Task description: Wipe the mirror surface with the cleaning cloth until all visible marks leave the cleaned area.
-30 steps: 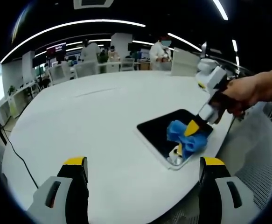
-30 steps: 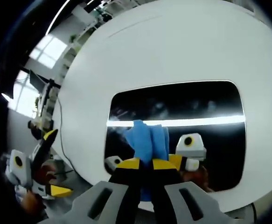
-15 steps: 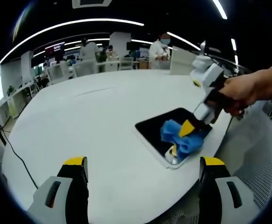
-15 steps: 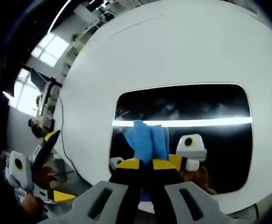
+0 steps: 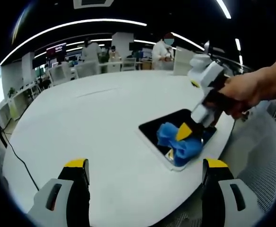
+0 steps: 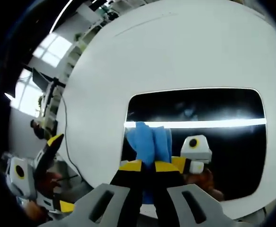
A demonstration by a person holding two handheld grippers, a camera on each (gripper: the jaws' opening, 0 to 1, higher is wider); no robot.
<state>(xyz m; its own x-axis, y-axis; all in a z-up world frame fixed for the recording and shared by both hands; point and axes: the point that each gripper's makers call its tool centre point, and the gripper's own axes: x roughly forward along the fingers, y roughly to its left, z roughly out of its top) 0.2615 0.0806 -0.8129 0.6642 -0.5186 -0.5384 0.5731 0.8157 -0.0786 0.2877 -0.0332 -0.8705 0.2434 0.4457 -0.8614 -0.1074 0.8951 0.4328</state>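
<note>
Since a second ago my right gripper (image 5: 184,134) has dragged the cloth (image 5: 178,143) a little toward the mirror's (image 5: 153,133) near left side as the left gripper view shows it; in the right gripper view the mirror has slid rightward in the picture, so the cloth now sits close to its left edge.

The cloth (image 6: 148,142) is bright blue, bunched into soft folds, and pinched between my right gripper's (image 6: 144,166) yellow-tipped jaws, which are closed tight on it and press it onto the glass. The mirror (image 6: 232,106) is a dark rounded rectangle in a pale frame, lying flat near the table's edge; it reflects a bright ceiling light strip and the gripper itself. I can't make out any marks on the glass.

My left gripper (image 5: 145,177) is held back over the table (image 5: 90,123) with its jaws spread wide, holding nothing. It also appears at the left of the right gripper view (image 6: 48,161).

The table is large, round and white. Behind it is an open office with long ceiling lights, desks, chairs and people standing far off.
</note>
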